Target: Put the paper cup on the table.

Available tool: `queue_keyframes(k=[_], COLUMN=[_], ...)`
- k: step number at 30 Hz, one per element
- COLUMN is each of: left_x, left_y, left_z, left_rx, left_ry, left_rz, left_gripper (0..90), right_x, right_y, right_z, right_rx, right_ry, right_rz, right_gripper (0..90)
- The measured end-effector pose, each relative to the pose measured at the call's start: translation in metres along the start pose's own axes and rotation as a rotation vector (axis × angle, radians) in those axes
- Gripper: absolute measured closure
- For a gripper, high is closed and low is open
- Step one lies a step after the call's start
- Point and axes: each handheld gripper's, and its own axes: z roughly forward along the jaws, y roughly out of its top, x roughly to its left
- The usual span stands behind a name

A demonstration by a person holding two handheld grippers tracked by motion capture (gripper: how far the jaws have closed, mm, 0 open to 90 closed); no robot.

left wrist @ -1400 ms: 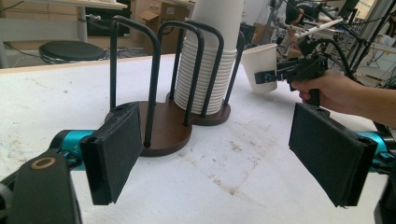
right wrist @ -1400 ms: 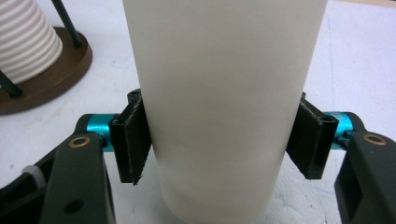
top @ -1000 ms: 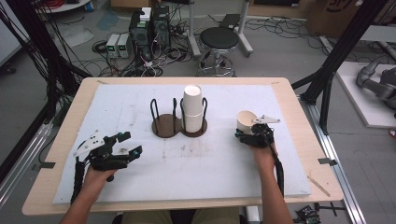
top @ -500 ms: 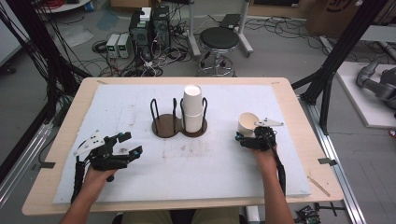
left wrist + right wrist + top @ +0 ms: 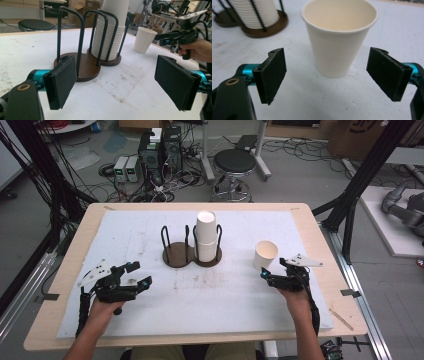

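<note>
Seen from above, a white foam mat [image 5: 150,240] covers a wooden table. Near its middle stands a dark wooden two-slot cup holder [image 5: 192,251]; its right slot holds a tall stack of white paper cups [image 5: 207,237], its left is bare. To the right, a single paper cup [image 5: 265,254] stands upright. The right gripper [image 5: 274,276] sits just beside it, jaws wide, not touching. The left gripper [image 5: 134,276] rests well apart, jaws wide, holding nothing.

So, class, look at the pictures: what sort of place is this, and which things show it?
Probably a lab or workshop: grey computer towers with tangled cables on the concrete floor, a black round stool, and black metal frame struts around the wooden table.
</note>
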Motion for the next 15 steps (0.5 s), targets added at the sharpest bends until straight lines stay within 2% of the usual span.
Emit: queue_keyframes(k=[8, 10, 15], left_x=[0.0, 0.0, 0.002], left_y=[0.004, 0.005, 0.005], left_z=[-0.007, -0.01, -0.013], left_rx=[-0.023, -0.031, -0.038], left_ry=[0.018, 0.031, 0.041], left_rz=[0.013, 0.019, 0.022], left_gripper=[17.7, 17.7, 16.7], right_x=[0.02, 0.027, 0.035], right_y=[-0.004, -0.003, -0.003], right_z=[-0.036, -0.042, -0.049], right_rx=[-0.105, -0.121, -0.146], right_ry=[0.049, 0.056, 0.079], right_rz=[-0.062, -0.082, -0.089], right_gripper=[16.8, 16.8, 16.8])
